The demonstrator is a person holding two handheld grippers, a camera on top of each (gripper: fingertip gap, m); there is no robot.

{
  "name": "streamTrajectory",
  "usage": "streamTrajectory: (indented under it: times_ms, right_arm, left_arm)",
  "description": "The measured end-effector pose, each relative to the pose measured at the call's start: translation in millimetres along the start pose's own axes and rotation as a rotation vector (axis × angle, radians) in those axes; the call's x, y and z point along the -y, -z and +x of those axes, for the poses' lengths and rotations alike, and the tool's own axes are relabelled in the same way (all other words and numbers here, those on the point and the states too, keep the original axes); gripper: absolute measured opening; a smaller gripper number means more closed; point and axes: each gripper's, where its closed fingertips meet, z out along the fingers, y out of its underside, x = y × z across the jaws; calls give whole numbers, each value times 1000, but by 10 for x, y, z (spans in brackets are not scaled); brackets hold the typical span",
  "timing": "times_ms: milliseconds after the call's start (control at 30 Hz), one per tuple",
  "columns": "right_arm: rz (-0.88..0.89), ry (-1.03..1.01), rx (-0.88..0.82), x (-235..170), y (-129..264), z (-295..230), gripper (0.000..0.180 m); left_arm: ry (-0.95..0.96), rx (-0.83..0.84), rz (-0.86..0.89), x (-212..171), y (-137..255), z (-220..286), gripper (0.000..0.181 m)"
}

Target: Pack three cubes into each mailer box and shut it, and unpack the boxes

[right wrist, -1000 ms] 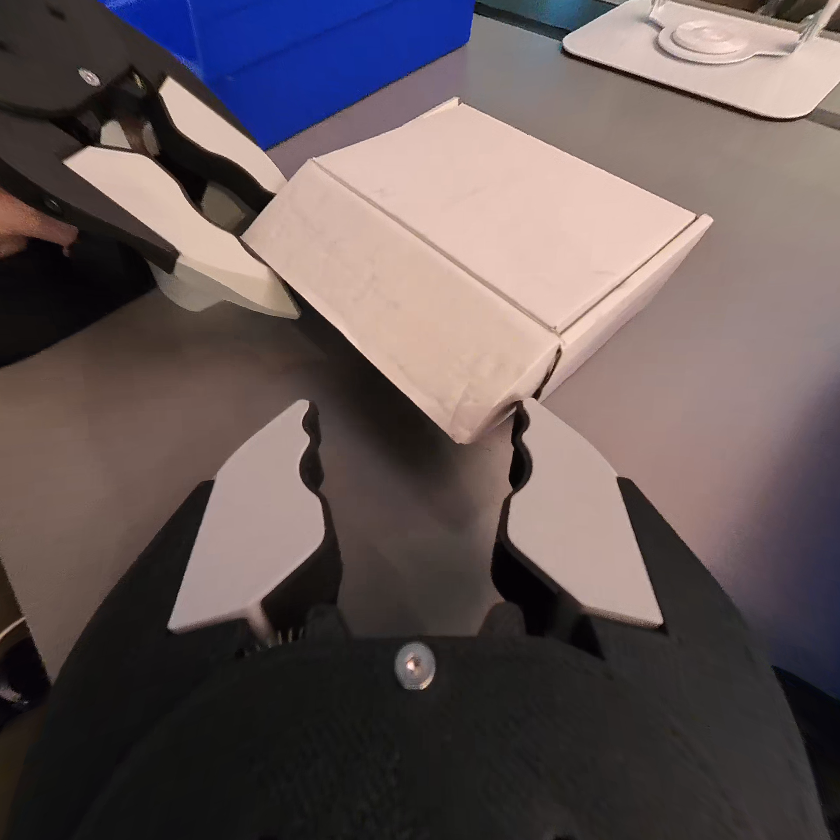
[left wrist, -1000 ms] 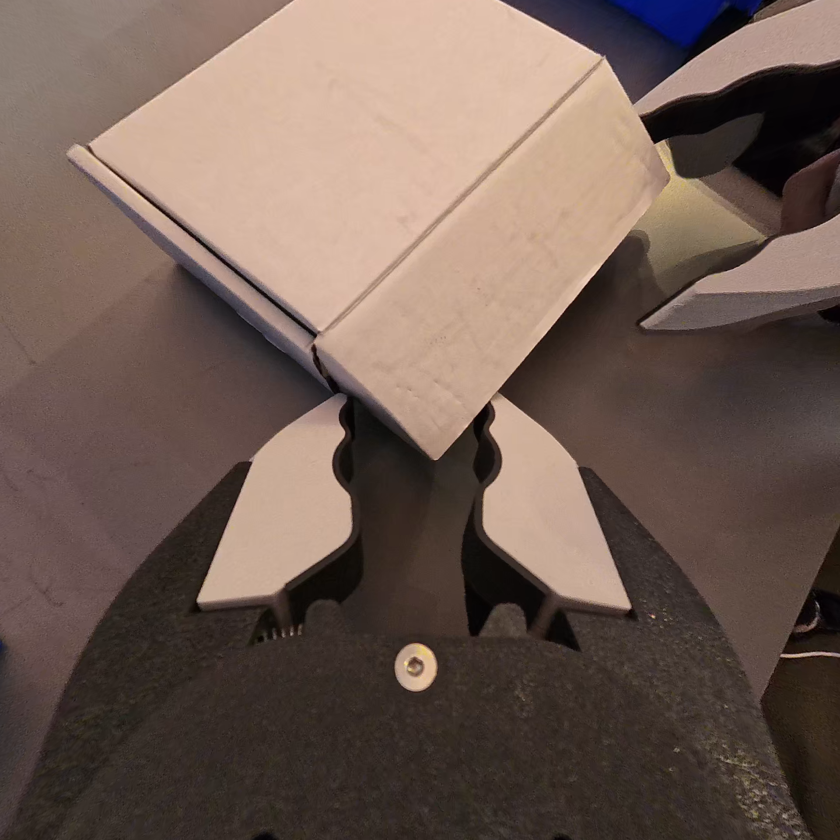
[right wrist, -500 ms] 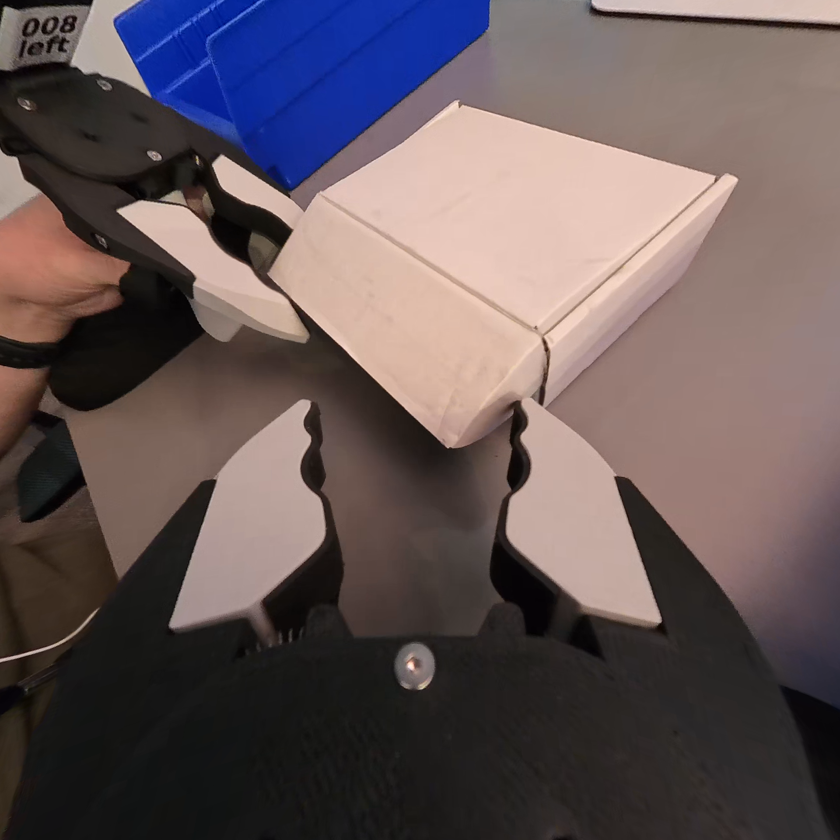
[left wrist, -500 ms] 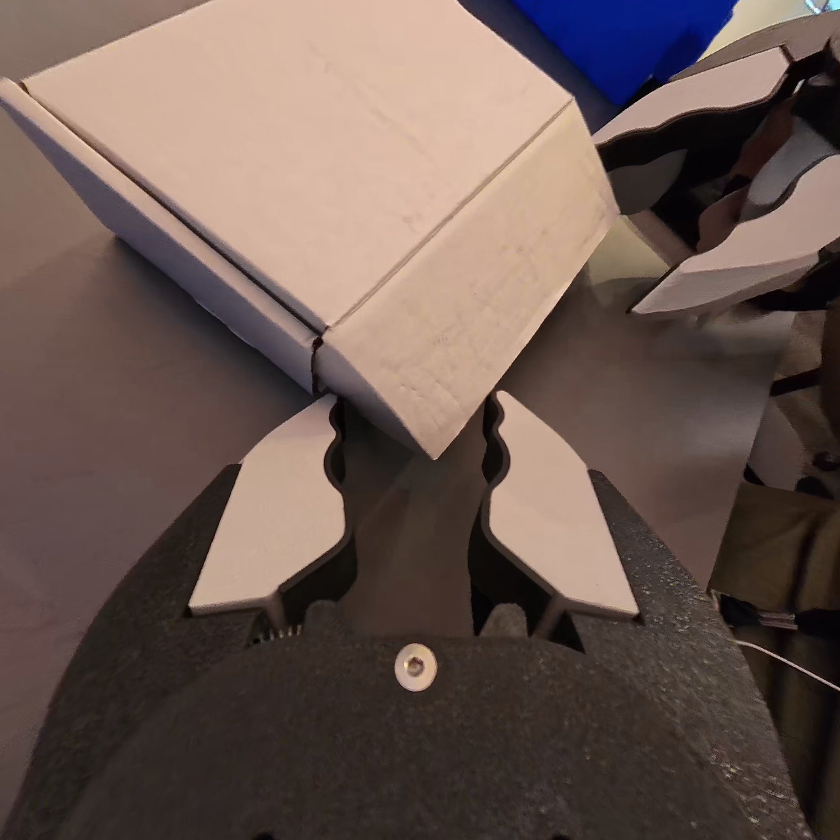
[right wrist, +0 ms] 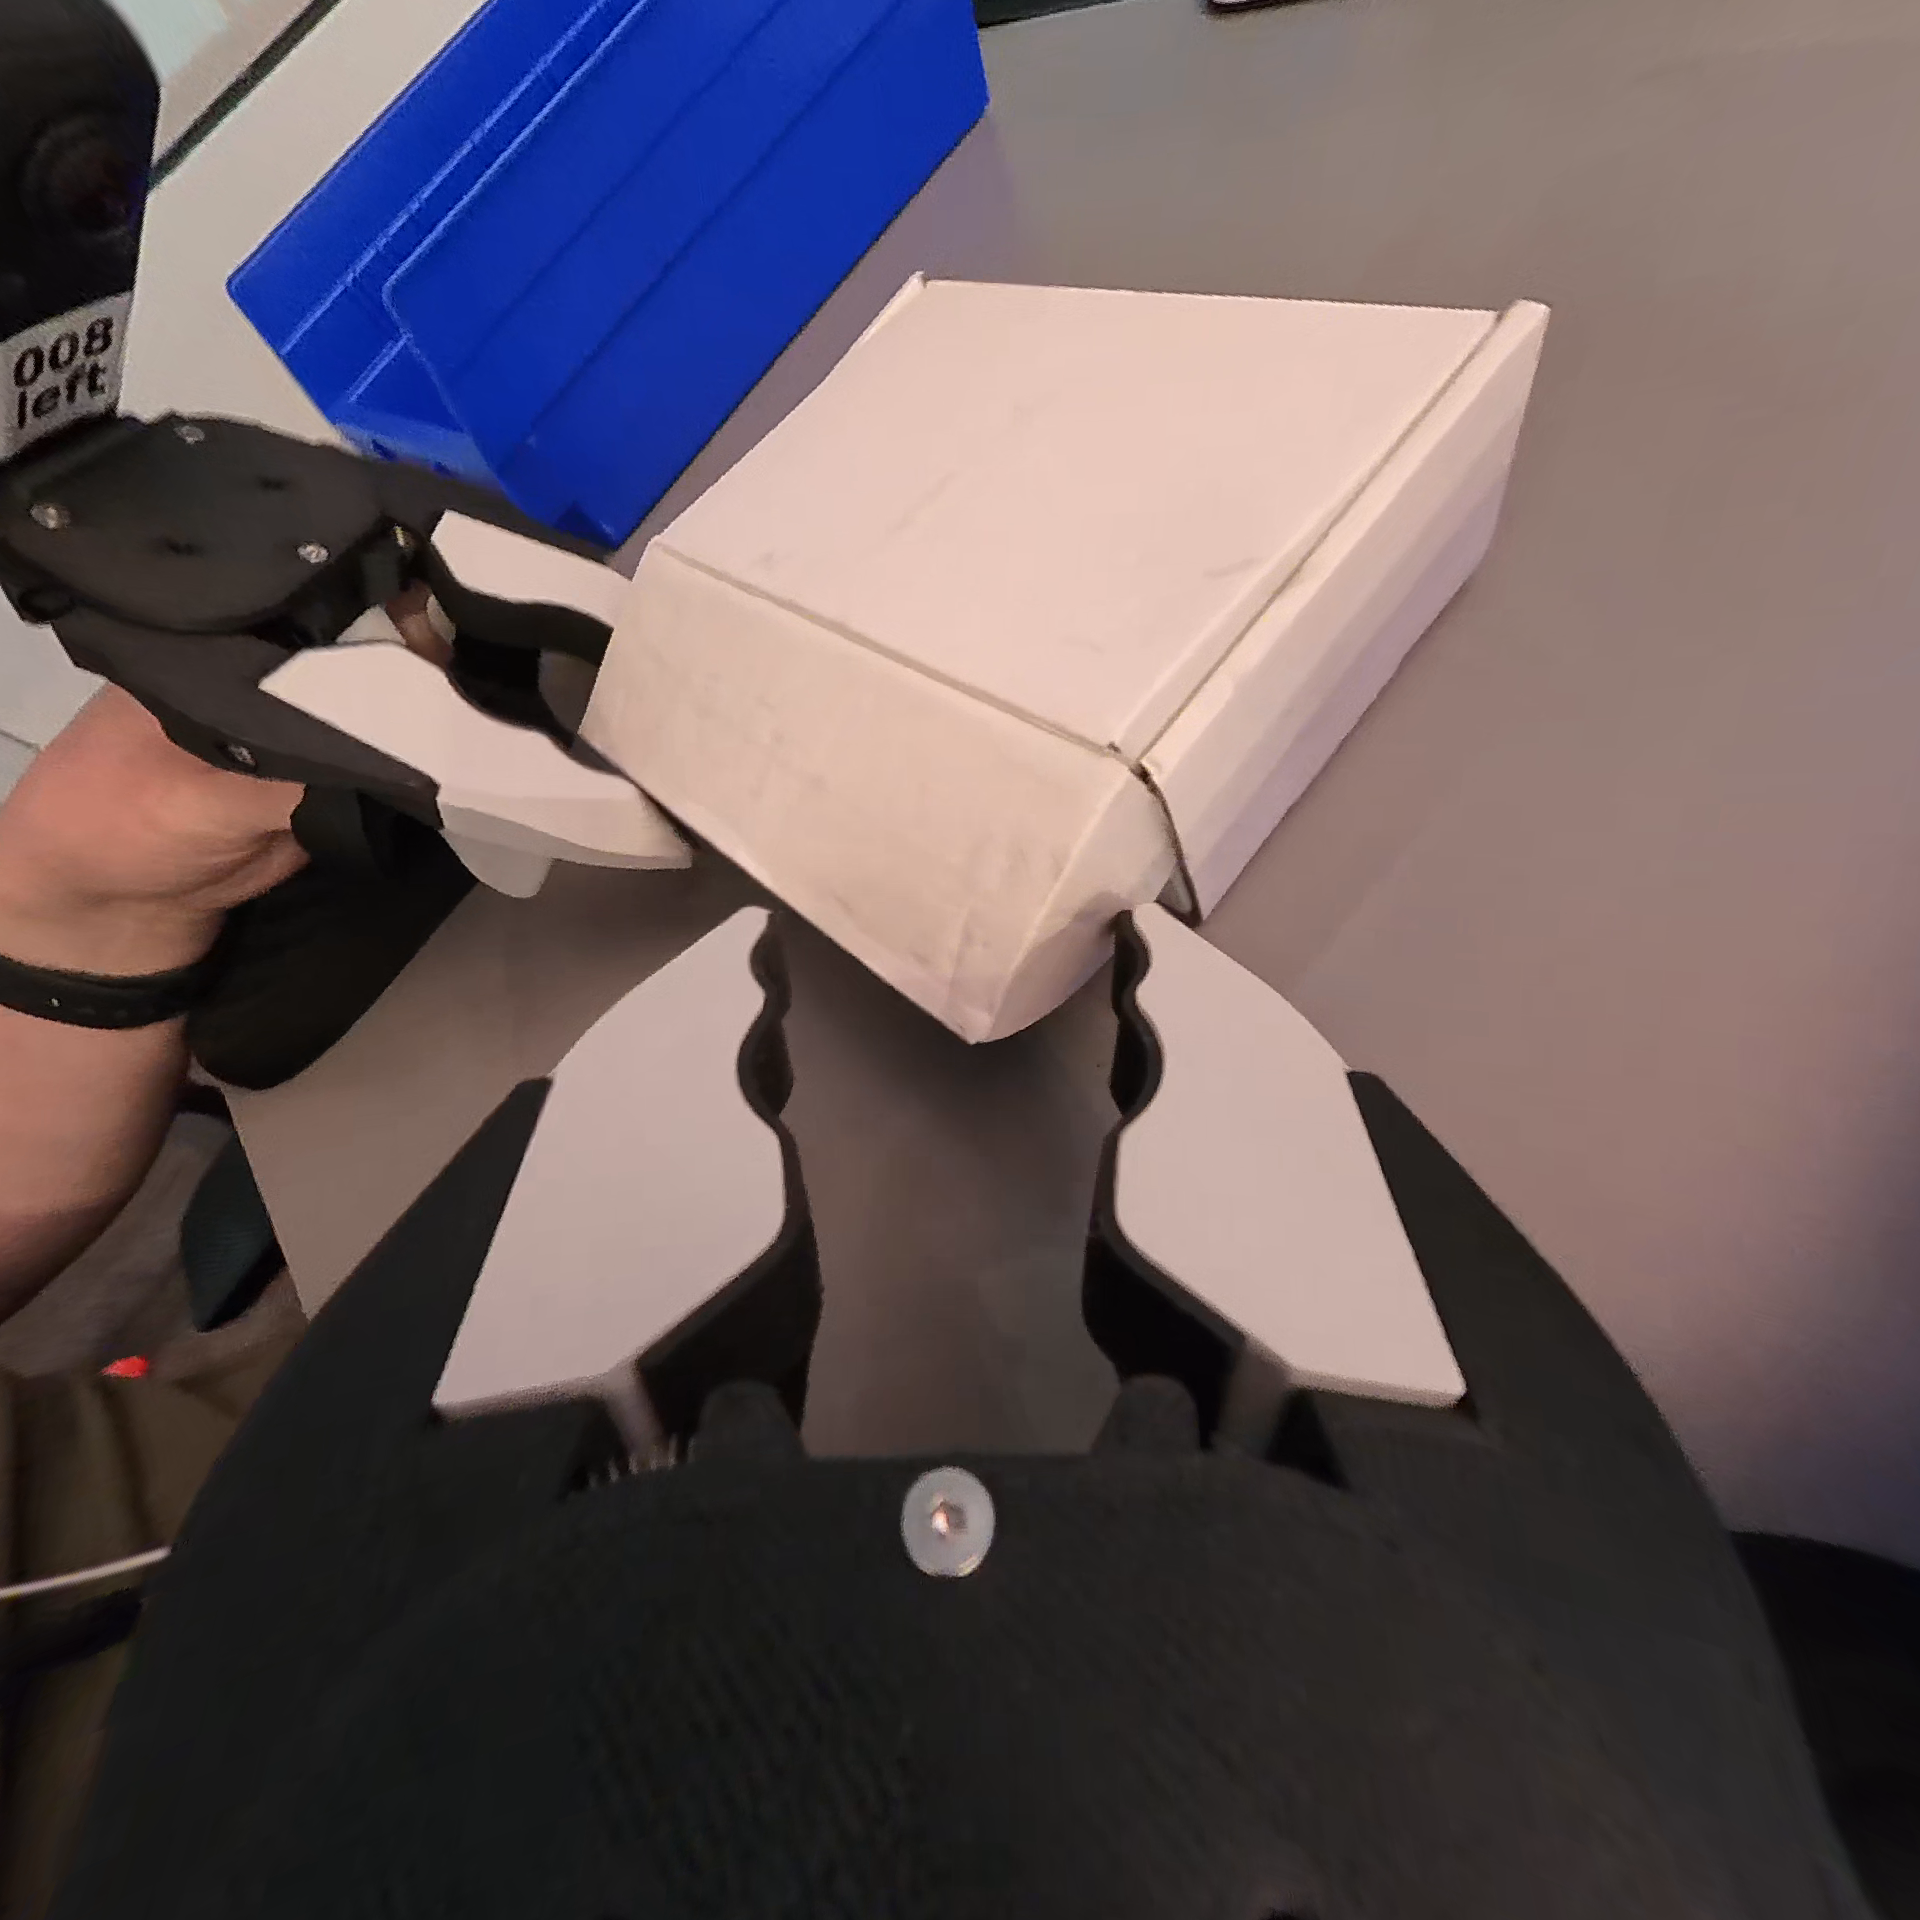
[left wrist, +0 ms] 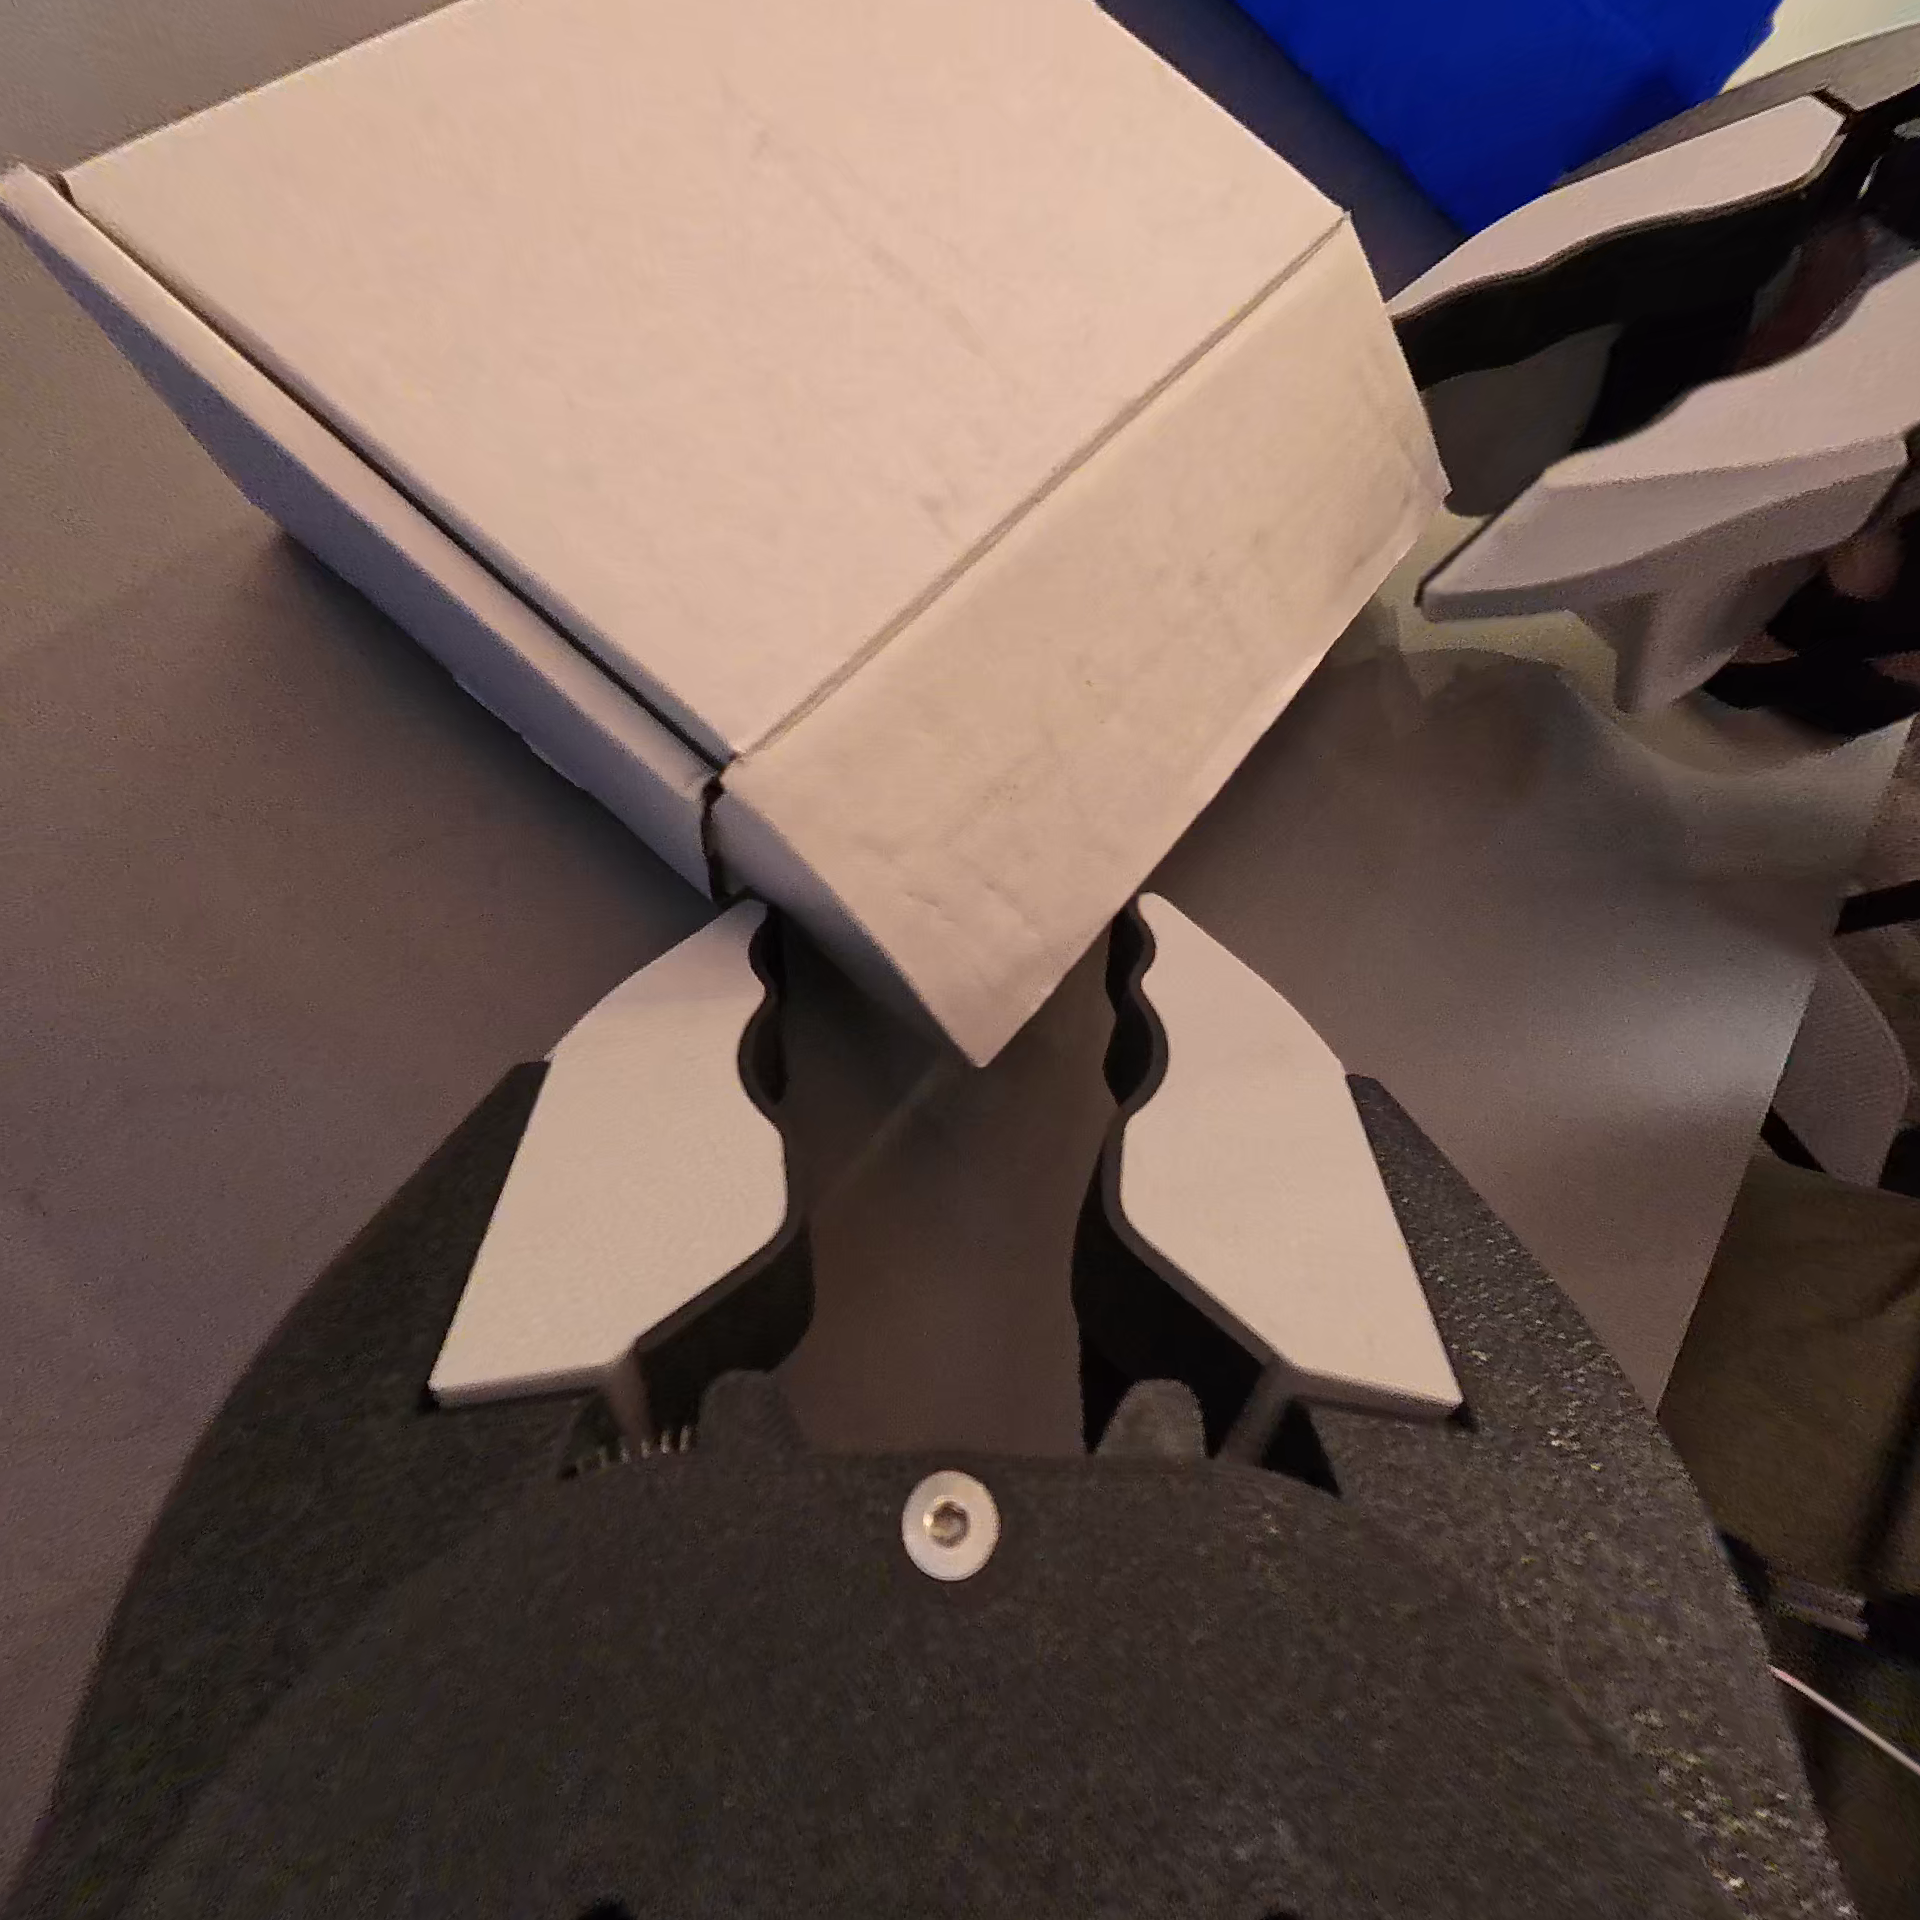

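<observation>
A white mailer box (left wrist: 727, 364) lies on the grey table (left wrist: 208, 935) with its lid down. Its front flap (left wrist: 1091, 675) sticks out at a slant, untucked. My left gripper (left wrist: 951, 925) is open, with one corner of the flap between its fingers. My right gripper (right wrist: 945, 925) is open, with the flap's other corner (right wrist: 987, 987) between its fingers. The box (right wrist: 1091, 499) and the left gripper (right wrist: 582, 727) also show in the right wrist view. The right gripper (left wrist: 1662, 364) shows at the upper right of the left wrist view. No cubes are in view.
A blue plastic bin (right wrist: 644, 239) stands just behind the box, also visible in the left wrist view (left wrist: 1455, 83). A person's hand (right wrist: 125, 831) holds the left gripper at the table's near edge. Bare table (right wrist: 1558, 1039) lies to the right of the box.
My right gripper has come closer to the flap's corner and its fingers have narrowed around it. The left gripper stays at its corner of the flap.
</observation>
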Motion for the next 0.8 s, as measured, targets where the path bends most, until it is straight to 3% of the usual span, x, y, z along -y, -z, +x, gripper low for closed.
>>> streamTrajectory:
  times_ms: [233, 800]
  right_arm:
    - [29, -150, 42, 50, 0, 116, 40]
    - [-44, -130, 5, 36, -90, 267, 41]
  left_arm:
    - [34, -16, 6, 12, -2, -16, 60]
    - [47, 5, -31, 49, -102, -75, 57]
